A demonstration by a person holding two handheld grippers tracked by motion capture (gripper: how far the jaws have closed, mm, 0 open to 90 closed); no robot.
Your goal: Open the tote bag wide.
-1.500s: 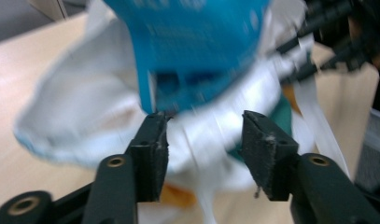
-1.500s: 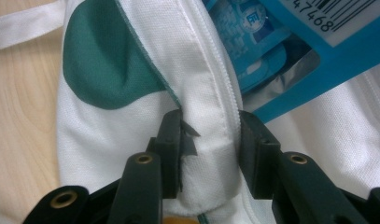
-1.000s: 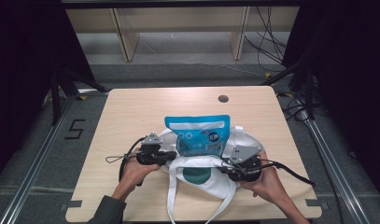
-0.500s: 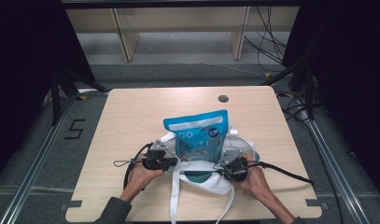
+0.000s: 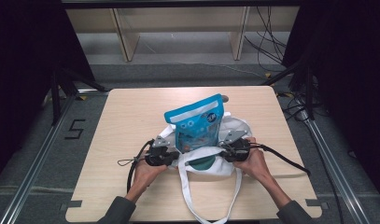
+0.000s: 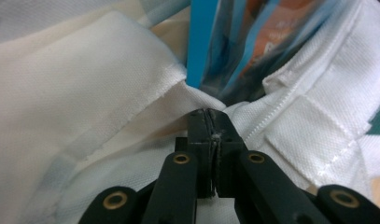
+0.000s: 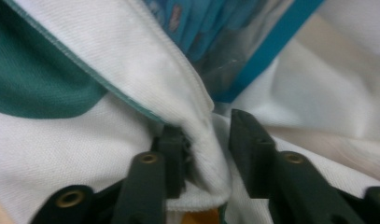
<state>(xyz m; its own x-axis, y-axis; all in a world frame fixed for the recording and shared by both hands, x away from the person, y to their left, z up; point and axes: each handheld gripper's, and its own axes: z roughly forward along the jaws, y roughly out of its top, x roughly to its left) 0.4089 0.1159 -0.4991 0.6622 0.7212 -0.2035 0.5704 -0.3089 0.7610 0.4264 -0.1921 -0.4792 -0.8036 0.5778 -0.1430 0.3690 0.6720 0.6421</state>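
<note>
White tote bag (image 5: 211, 158), near the table's (image 5: 131, 116) front edge, midway; blue pouch (image 5: 197, 123) upright in its mouth, long axis vertical; left gripper (image 6: 207, 116) clamped on the left rim; right gripper (image 7: 206, 140) part-open, jaws astride the right rim fold; pouch between both, equally near.

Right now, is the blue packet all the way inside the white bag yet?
Not yet. The blue packet already stands with its bottom in the white bag. The left hand-held gripper pinches the bag's edge; the right hand-held gripper has cloth between parted jaws. Most of the packet sticks out.
</note>
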